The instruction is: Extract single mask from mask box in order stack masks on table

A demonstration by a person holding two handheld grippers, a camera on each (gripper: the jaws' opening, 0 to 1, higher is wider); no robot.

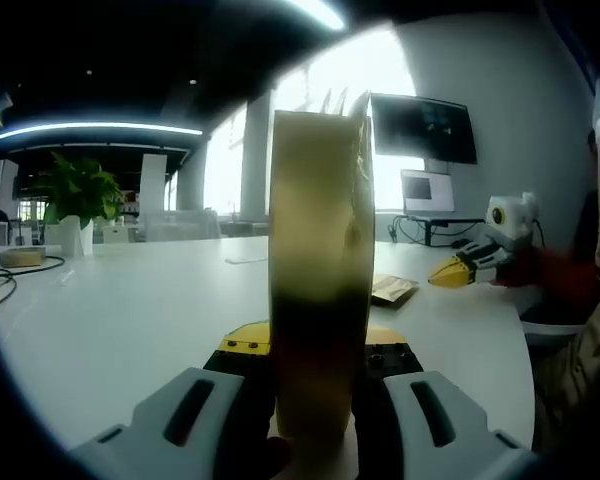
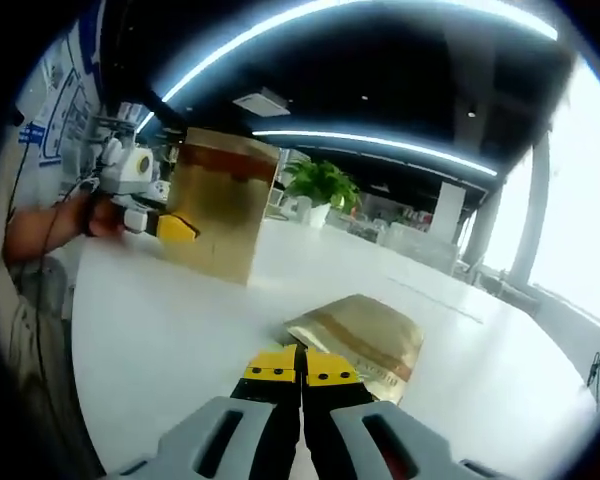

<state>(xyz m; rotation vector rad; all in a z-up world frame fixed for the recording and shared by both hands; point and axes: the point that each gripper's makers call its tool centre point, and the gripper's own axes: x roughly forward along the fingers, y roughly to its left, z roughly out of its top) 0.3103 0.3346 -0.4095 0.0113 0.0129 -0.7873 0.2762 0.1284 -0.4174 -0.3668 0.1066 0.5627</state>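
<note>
Our left gripper (image 1: pixel 310 375) clamps the mask box (image 1: pixel 320 270) upright between its jaws, we judge to steady it for pulling; its contents are hidden. Our right gripper (image 2: pixel 301 375) has its jaws closed, holding nothing, with one packaged mask (image 2: pixel 365 340) flat just ahead on the table (image 2: pixel 160 330)

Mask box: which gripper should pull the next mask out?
Right. The left gripper is clamped on the mask box, holding it upright, while the right gripper is shut and empty above the packaged mask.
</note>
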